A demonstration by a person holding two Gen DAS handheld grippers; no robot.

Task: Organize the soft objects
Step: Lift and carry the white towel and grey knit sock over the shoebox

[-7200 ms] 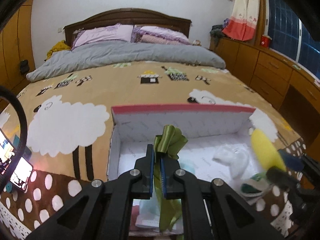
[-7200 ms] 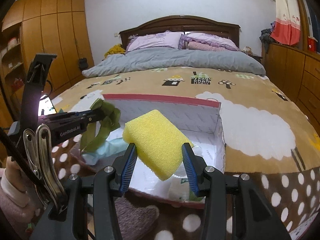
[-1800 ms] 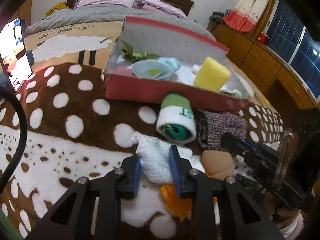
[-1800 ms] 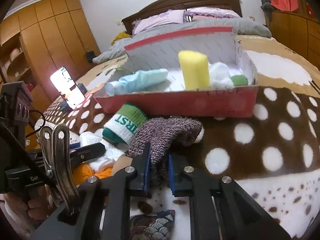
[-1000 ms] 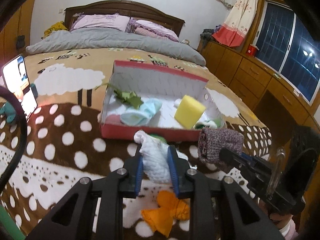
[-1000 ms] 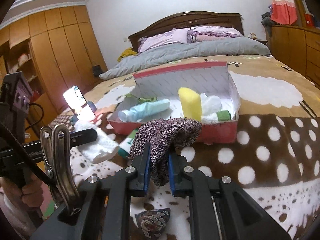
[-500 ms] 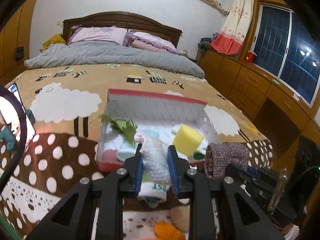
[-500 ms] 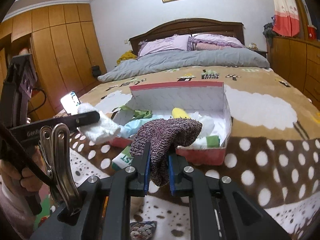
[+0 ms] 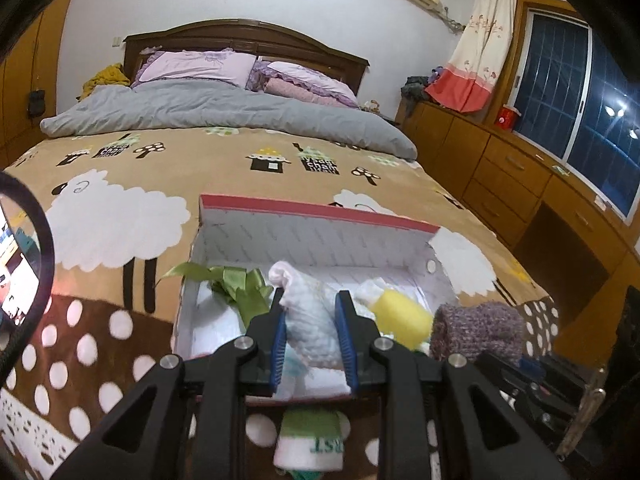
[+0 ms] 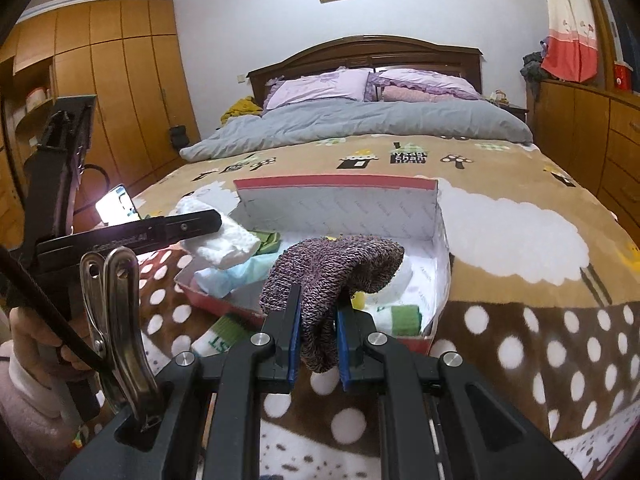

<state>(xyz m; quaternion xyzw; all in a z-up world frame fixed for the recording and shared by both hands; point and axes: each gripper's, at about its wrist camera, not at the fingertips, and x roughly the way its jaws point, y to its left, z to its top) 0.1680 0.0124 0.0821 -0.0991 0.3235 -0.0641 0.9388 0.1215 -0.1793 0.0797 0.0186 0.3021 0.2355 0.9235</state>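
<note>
bed (image 9: 120, 184), red box (image 9: 312, 216), rolled sock (image 9: 310, 440)

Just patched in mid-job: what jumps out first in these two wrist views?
Both claws are loaded: the left claw grips a white knitted sock and the right claw grips a purple knitted sock, both held above the near edge of the red box on the bed. Inside the box lie a green ribbon at the left and a yellow sponge toward the right.

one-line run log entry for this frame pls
left gripper: shut on white sock, over box | right gripper: shut on purple sock, at box front | green-white sock: on blanket
</note>
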